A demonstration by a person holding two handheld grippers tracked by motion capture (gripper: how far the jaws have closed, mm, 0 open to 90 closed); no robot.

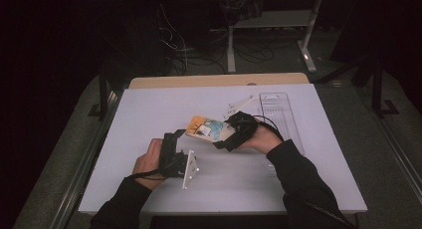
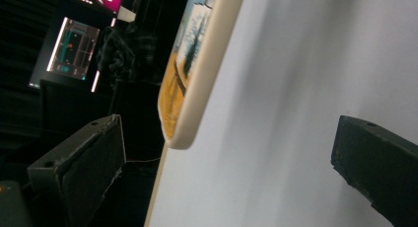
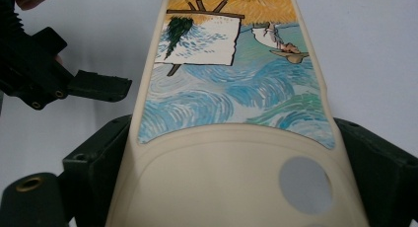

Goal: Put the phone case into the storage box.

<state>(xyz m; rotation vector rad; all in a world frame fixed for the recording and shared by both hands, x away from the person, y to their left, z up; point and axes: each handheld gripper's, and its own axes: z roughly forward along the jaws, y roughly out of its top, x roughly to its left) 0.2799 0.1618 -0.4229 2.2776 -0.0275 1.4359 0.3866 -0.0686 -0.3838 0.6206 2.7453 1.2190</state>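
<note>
A cream phone case (image 1: 208,128) printed with a blue, white and orange painting hangs tilted just above the white table top (image 1: 164,104). My right gripper (image 1: 230,135) is shut on its camera-hole end, and in the right gripper view the case (image 3: 231,113) runs away between the two jaws of that gripper (image 3: 236,187). My left gripper (image 1: 175,137) stands open at the case's far orange end. In the left gripper view the case's rounded edge (image 2: 197,79) sits between the wide-apart jaws of the left gripper (image 2: 226,143) and touches neither. The left gripper (image 3: 74,86) also appears at the right gripper view's upper left.
A clear plastic tray (image 1: 278,114) lies flat at the table's right side, just beyond the right hand. A wooden strip (image 1: 219,80) borders the far edge. Cables and desk legs (image 1: 231,45) stand on the dark floor behind.
</note>
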